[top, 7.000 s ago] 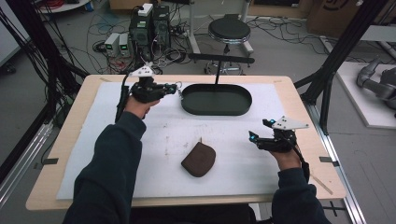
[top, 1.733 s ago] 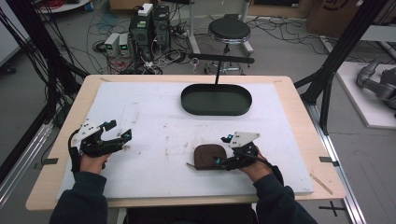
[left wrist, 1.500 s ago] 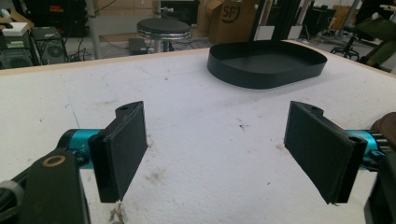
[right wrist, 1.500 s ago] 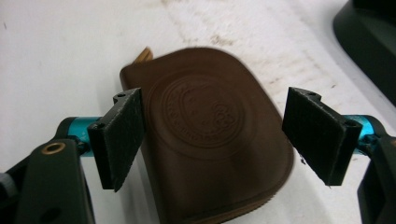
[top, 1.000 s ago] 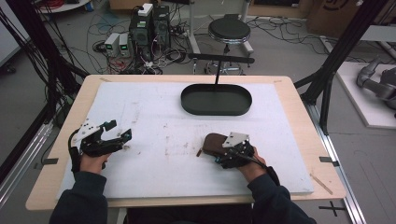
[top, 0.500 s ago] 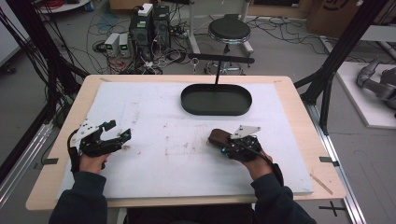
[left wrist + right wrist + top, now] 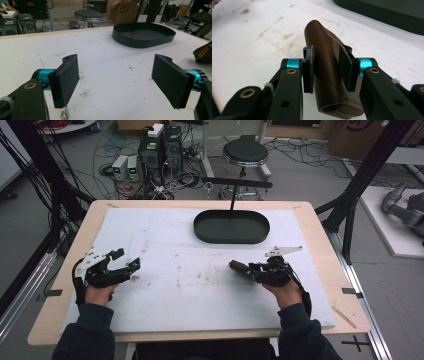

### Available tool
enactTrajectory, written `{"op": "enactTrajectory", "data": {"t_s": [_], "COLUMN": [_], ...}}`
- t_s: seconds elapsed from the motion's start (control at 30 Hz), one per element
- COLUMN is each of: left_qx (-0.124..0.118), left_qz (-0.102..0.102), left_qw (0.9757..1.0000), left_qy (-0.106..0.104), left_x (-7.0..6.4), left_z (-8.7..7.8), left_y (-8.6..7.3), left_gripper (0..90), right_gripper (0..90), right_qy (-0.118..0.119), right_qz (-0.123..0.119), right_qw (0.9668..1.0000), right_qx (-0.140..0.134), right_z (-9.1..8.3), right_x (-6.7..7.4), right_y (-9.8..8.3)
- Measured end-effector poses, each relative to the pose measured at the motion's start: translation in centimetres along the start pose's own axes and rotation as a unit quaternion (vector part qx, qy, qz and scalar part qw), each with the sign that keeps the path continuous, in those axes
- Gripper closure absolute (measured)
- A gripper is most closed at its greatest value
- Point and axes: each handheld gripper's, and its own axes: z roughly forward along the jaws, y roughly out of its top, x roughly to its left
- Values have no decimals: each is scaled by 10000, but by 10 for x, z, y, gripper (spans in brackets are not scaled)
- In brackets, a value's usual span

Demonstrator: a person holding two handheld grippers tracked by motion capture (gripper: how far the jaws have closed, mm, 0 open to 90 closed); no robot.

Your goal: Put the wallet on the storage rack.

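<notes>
A brown leather pouch (image 7: 236, 266) with a zip edge hangs just above the white mat, held on edge. My right gripper (image 7: 248, 269) is shut on it, and its jaws have just been closing with the pouch between them. In the right gripper view both pads (image 7: 309, 63) press the sides of the pouch (image 7: 322, 35), which sticks out ahead of my right gripper (image 7: 327, 53). My left gripper (image 7: 131, 266) rests at the mat's left, open and with nothing in it. In the left gripper view, my left gripper (image 7: 120, 82) has wide jaws over bare mat, with the pouch (image 7: 203, 51) at the right edge.
A black oval tray (image 7: 200, 232) sits at the back middle of the mat, and its wall (image 7: 143, 41) also lies ahead in the left gripper view. The white mat (image 7: 175, 295) covers most of the wooden table. A stool and cables stand beyond the far edge.
My right gripper closed on the pouch, tipped it from flat onto its edge, and carried it up and to the right. The left gripper has stayed put over the last second.
</notes>
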Motion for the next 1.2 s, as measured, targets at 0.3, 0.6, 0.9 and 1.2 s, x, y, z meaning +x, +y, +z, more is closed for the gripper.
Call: {"op": "enactTrajectory", "data": {"t_s": [0.3,0.6,0.9,1.2], "left_qx": [-17,6,25,36], "left_qz": [9,29,56,101], "left_qw": [10000,10000,10000,9999], "left_qy": [-2,-10,-23,-42], "left_x": [0,-1,-1,-2], "left_z": [0,0,1,1], "left_y": [0,0,0,1], "left_gripper": [222,223,223,223], "right_gripper": [649,608,561,511], "right_qy": [-675,-1047,-1111,-1054], "right_qz": [583,749,630,437], "right_qw": [9947,9888,9877,9890], "right_qx": [-503,-757,-897,-946], "right_z": [-10,-19,-19,-19], "right_x": [-21,-34,-34,-31], "right_y": [-6,-11,-12,-12]}}
